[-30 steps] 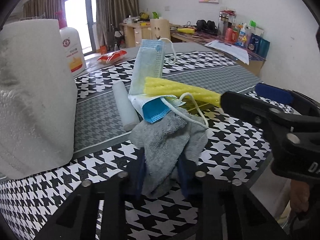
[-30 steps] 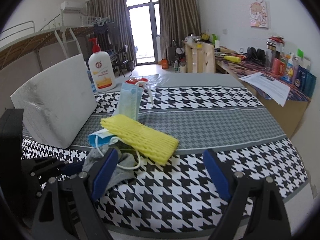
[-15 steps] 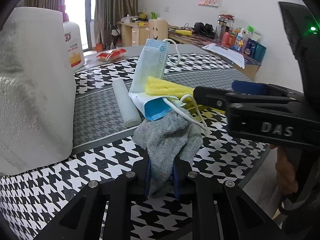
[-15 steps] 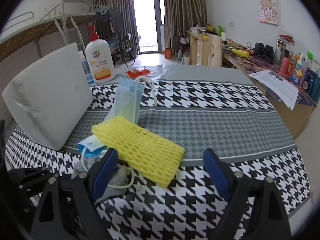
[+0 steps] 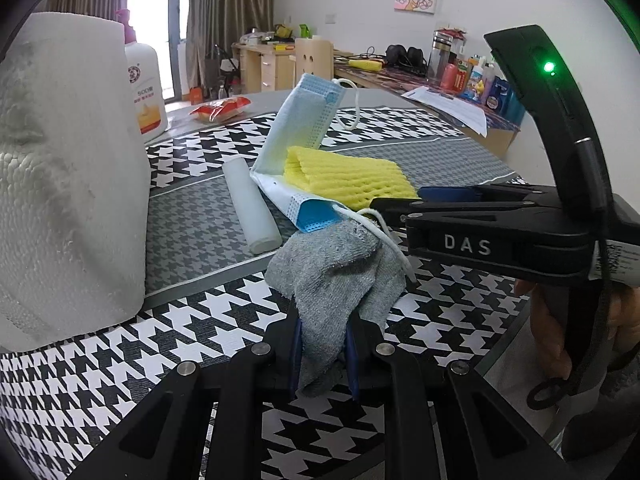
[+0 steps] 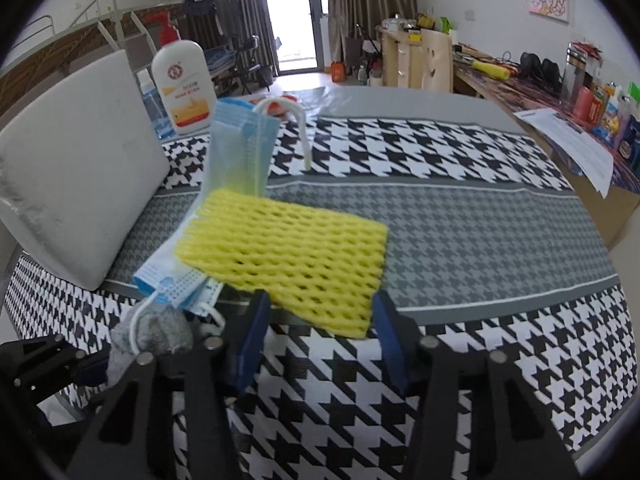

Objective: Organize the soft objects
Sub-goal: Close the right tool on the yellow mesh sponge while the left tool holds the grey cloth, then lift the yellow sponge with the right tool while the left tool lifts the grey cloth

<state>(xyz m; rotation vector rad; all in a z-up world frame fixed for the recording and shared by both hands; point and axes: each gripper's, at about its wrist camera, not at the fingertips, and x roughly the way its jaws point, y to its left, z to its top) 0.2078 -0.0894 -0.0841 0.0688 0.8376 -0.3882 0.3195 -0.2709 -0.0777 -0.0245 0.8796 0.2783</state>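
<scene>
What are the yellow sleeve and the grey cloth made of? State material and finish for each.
Yellow sleeve: probably foam netting, matte; open diamond mesh and puffy strands show.
Grey cloth: likely terry or knit fabric, fuzzy and dull; looped nap, soft folds where the left gripper pinches it.

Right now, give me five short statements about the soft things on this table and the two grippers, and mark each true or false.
1. The left gripper is shut on the grey cloth. True.
2. The yellow foam net lies flat on the bare tablecloth, apart from everything. False: its far end rests on the blue face mask.
3. The right gripper has its blue pads either side of the foam net's near edge. True; its jaws have just been closing.
4. The white foam tube stands upright. False: it lies on its side beside the mask.
5. The lotion bottle has a red pump. True.
</scene>
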